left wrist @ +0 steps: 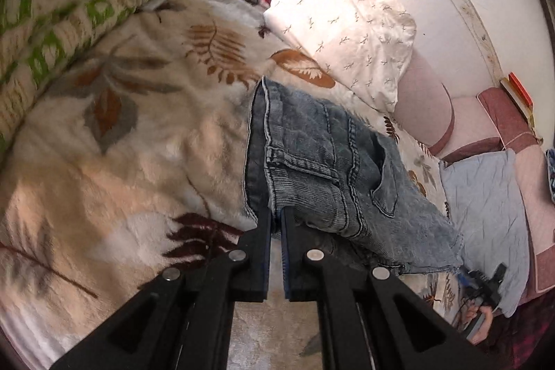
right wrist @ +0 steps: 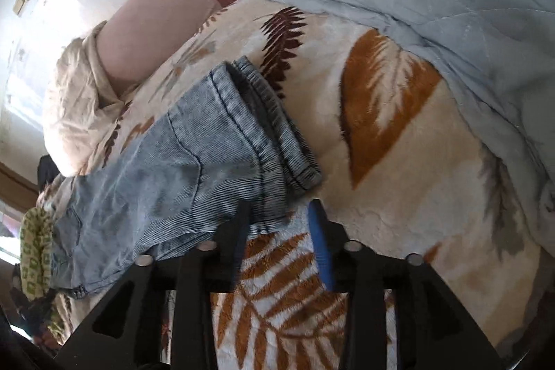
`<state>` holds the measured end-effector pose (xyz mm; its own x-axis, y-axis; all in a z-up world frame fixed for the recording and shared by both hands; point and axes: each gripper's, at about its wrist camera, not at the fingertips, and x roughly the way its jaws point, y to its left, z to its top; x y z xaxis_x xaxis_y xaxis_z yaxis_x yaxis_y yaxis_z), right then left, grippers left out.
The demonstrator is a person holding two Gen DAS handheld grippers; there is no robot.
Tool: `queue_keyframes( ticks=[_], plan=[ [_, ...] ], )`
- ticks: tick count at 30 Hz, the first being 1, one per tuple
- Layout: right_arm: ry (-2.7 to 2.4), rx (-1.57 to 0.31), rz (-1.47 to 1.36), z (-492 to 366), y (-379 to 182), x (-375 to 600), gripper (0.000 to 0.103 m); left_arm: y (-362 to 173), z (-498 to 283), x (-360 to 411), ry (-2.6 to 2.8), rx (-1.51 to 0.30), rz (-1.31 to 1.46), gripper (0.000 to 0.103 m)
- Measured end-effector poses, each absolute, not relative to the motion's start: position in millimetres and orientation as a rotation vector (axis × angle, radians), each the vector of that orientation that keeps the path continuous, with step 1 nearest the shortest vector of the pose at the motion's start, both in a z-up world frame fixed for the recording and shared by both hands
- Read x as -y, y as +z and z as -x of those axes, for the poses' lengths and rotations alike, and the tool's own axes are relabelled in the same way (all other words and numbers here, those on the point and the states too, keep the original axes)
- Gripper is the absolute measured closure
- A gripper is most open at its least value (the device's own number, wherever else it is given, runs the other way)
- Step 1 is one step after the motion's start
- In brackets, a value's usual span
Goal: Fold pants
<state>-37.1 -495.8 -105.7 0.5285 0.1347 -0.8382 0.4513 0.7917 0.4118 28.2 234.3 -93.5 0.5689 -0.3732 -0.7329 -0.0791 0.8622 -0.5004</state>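
Pants lie folded over on the bed's leaf-print blanket. On the left, the left gripper is clamped on a denim edge; the right gripper stands apart, clear of the cloth. The fold looks laid; next, release and smooth.

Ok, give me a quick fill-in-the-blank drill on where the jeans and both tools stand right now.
1. The left tool is ____ on an edge of the jeans.
2. The right tool has its jaws ____, and no denim is pinched between them.
3. The jeans lie on a blanket printed with ____.
4. The pants are made of blue ____.

Missing words: shut; open; leaves; denim
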Motion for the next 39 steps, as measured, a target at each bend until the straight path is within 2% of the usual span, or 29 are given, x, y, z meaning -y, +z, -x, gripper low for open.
queue_keyframes(
  ticks=[2,3,5,9,13,16,18,20,23,27,33,35,39],
  plan=[
    [-0.233,-0.944,-0.652,38,-90,501,0.045,-81,-25,-240,-0.14,-0.928,0.477,0.096],
    [-0.232,-0.904,-0.657,37,-82,503,0.042,-72,-22,-245,-0.118,-0.896,0.459,0.096],
    [-0.207,-0.857,-0.678,27,-71,507,0.041,-57,-16,-257,-0.101,-0.85,0.468,0.096],
    [-0.168,-0.882,-0.734,-16,-70,515,0.041,-33,-11,-259,-0.092,-0.791,0.451,0.096],
    [-0.143,-0.948,-0.806,-56,-89,514,0.041,-21,-21,-220,-0.174,-0.784,0.41,0.096],
    [-0.179,-1.01,-0.805,-73,-107,508,0.041,-21,-32,-174,-0.264,-0.794,0.338,0.091],
    [-0.195,-1.033,-0.82,-76,-118,507,0.044,-24,-39,-142,-0.308,-0.805,0.277,0.091],
    [-0.174,-1.028,-0.837,-77,-125,506,0.066,-30,-44,-117,-0.34,-0.818,0.233,0.091],
    [-0.181,-1.012,-0.783,-75,-128,500,0.085,-44,-53,-94,-0.368,-0.846,0.21,0.091],
    [-0.167,-0.945,-0.743,-76,-119,497,0.089,-59,-64,-79,-0.372,-0.882,0.205,0.091],
    [-0.138,-0.667,-0.661,-74,-81,495,0.09,-79,-73,-65,-0.349,-0.902,0.173,0.091],
    [-0.174,-0.677,-0.65,-79,-88,500,0.09,-86,-76,-62,-0.343,-0.903,0.173,0.091],
    [-0.352,-0.883,-0.651,-86,-132,517,0.087,-101,-79,-62,-0.338,-0.903,0.192,0.091]
  ],
)
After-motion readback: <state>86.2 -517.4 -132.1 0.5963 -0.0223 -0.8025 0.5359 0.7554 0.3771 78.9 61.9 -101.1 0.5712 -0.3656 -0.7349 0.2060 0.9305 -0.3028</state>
